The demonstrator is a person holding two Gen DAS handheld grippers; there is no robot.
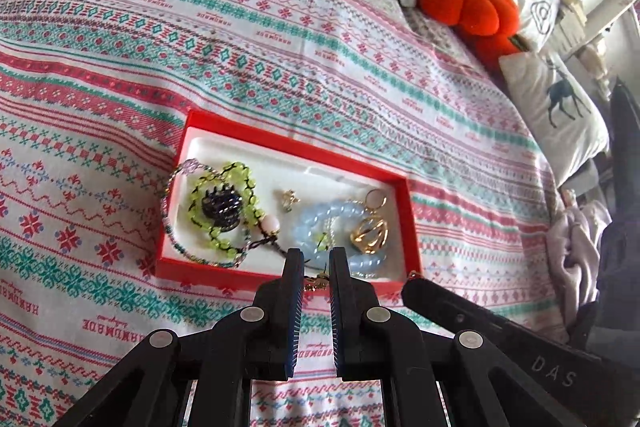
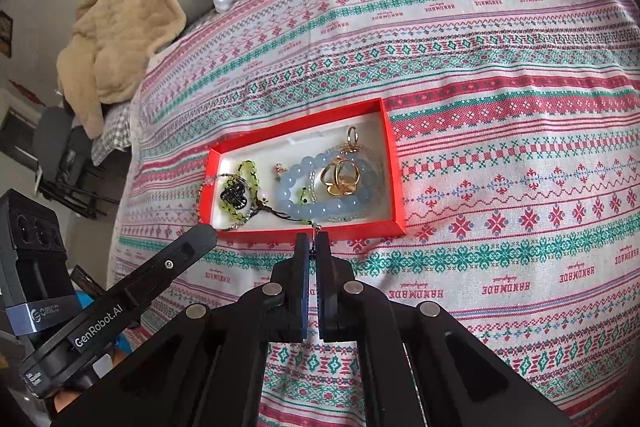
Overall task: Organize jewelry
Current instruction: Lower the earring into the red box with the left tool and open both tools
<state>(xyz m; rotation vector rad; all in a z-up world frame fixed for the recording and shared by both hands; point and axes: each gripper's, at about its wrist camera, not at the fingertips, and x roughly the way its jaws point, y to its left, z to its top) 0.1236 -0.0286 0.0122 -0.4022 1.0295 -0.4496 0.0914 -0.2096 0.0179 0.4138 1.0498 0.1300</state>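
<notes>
The bed has a stripy cover, and nothing sparkly lies loose on it as far as I can see.

The left tool hangs over the near wall of the box, at 6 o'clock. Its two fingers are a little apart and I see nothing held between them. The right tool is at the same wall. Its fingers are almost pressed together. A tiny dark bit shows in the slit, but I cannot tell if it is being pinched.

The red box sits in the middle of the bed, and the jewelry is in it.
- The green bead bracelet is at the 9 o'clock end, with a dark clip on top of it.
- The blue bead bracelet is toward 4 o'clock.
- The gold piece lies on it, near 3 o'clock.
- A little gold charm sits in the middle.

I think the job is nearly done. Two things look left to do. A thin bead string hangs out over the 9 o'clock wall. A small gold end pokes over the 6 o'clock wall. Both likely need tucking in.
</notes>
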